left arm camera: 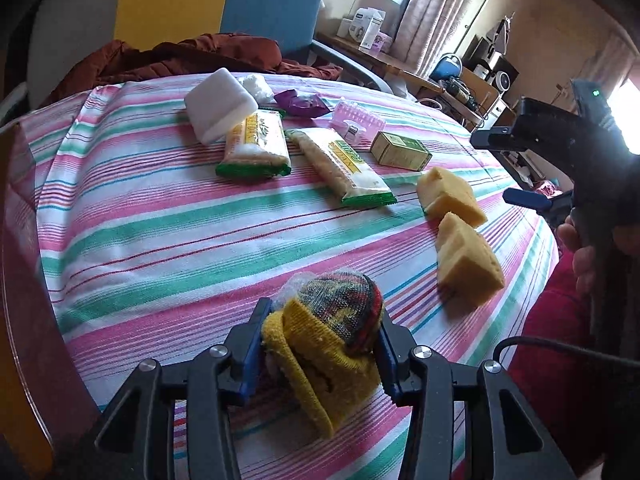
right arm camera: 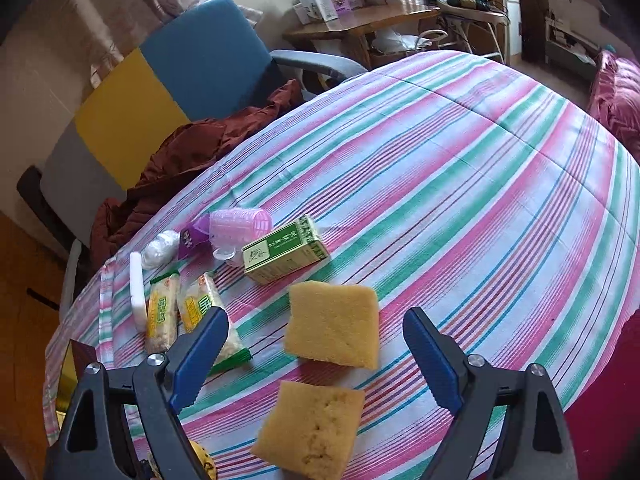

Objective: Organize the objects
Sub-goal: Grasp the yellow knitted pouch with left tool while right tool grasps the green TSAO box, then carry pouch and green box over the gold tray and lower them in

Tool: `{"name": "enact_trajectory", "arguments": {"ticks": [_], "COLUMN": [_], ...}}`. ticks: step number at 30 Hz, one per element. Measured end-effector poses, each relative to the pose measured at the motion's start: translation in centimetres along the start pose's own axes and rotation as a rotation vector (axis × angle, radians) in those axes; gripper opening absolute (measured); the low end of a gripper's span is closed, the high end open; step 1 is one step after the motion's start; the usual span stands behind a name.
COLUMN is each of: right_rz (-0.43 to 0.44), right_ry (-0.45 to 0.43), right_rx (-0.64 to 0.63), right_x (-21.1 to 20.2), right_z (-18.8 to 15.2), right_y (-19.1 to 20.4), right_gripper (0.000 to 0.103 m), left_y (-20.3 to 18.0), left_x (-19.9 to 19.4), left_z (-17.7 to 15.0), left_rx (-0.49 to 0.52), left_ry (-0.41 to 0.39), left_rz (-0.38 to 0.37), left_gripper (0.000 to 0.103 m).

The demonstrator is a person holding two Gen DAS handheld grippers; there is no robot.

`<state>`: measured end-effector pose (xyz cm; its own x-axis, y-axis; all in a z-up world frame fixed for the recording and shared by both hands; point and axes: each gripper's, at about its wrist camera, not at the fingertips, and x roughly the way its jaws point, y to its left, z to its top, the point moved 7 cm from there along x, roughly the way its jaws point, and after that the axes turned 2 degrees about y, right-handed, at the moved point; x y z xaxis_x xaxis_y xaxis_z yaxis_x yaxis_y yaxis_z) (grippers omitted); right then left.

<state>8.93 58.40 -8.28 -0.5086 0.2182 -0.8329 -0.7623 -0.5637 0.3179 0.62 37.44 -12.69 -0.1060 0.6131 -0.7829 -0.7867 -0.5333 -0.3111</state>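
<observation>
My left gripper (left arm camera: 320, 336) is shut on a yellow and multicoloured scrubber (left arm camera: 332, 336) low over the striped cloth (left arm camera: 160, 220). Two yellow sponges (left arm camera: 452, 196) (left arm camera: 468, 264) lie to its right; they also show in the right wrist view (right arm camera: 334, 330) (right arm camera: 310, 428). My right gripper (right arm camera: 316, 356) is open and empty above the sponges, and it shows at the right edge of the left wrist view (left arm camera: 520, 168). Two green-ended snack packs (left arm camera: 256, 144) (left arm camera: 344, 166), a green box (left arm camera: 400, 150), a white block (left arm camera: 220, 106) and a pink roller (left arm camera: 358, 122) lie beyond.
A purple wrapper (left arm camera: 300, 102) and a white wad (left arm camera: 254, 82) lie at the far side. A chair with a rust-red garment (right arm camera: 192, 148) stands behind the table. A magenta cushion (right arm camera: 616, 96) is on the right. A wooden desk (right arm camera: 360, 24) holds boxes.
</observation>
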Motion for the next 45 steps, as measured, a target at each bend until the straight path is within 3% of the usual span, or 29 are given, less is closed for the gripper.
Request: {"name": "enact_trajectory", "arguments": {"ticks": [7, 12, 18, 21, 22, 30, 35, 39, 45], "right_rz": [-0.065, -0.162, -0.218, -0.193, -0.183, -0.041, 0.078, 0.058, 0.061], "right_ry": [0.037, 0.095, 0.173, 0.190, 0.190, 0.081, 0.050, 0.039, -0.010], "right_rx": [-0.240, -0.355, -0.376, -0.364, -0.357, -0.328, -0.301, -0.360, -0.418], "right_x": [2.0, 6.3, 10.5, 11.5, 11.5, 5.4, 3.0, 3.0, 2.5], "right_z": [1.7, 4.2, 5.0, 4.8, 4.8, 3.9, 0.8, -0.6, -0.5], "right_y": [4.4, 5.4, 4.1, 3.6, 3.5, 5.4, 7.8, 9.0, 9.7], "right_gripper": [0.093, 0.093, 0.093, 0.087, 0.072, 0.073, 0.073, 0.073, 0.073], "left_y": [0.1, 0.1, 0.4, 0.3, 0.2, -0.5, -0.3, -0.1, 0.3], "left_x": [0.0, 0.0, 0.0, 0.1, 0.1, 0.1, -0.4, -1.8, -6.7], "left_z": [-0.1, -0.3, -0.2, -0.2, -0.2, -0.5, -0.5, -0.6, -0.4], "left_rx": [0.013, 0.020, 0.007, 0.018, 0.024, 0.088, 0.056, 0.052, 0.029], "left_ry": [-0.013, -0.021, -0.023, -0.027, -0.029, -0.064, -0.061, -0.056, -0.128], "left_rz": [-0.013, -0.021, -0.048, -0.045, -0.043, 0.004, -0.006, 0.038, 0.068], "left_gripper": [0.049, 0.050, 0.051, 0.051, 0.051, 0.052, 0.049, 0.047, 0.047]}}
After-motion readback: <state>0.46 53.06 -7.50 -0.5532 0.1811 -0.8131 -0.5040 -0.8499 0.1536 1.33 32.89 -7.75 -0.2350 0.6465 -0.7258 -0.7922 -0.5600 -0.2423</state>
